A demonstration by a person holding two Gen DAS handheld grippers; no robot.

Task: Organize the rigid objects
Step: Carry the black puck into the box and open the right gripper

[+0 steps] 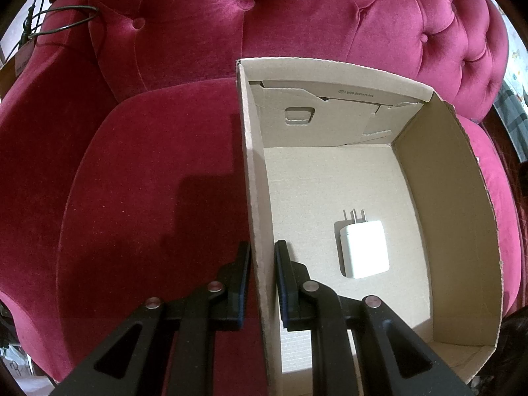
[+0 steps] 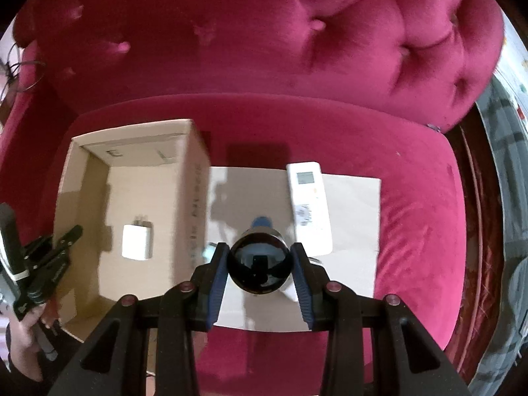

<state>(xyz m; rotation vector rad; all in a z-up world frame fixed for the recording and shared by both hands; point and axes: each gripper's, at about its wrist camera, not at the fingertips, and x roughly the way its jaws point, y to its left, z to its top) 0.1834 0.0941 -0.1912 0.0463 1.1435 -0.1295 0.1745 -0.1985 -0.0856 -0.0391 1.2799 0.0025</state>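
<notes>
Left gripper is clamping the box by its left wall, one finger inside and one outside; a charger is lying flat on the box floor. Right gripper is gripping a dark cylinder, possibly a flashlight, lens toward the camera, above the cardboard sheet, where a remote is lying beside the box.

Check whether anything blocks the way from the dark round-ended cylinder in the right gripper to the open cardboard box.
Only the open cardboard box's near side wall stands between; the dark round-ended cylinder, clamped in the right gripper, must clear its rim. Inside, the white plug charger leaves bare floor around it.
</notes>
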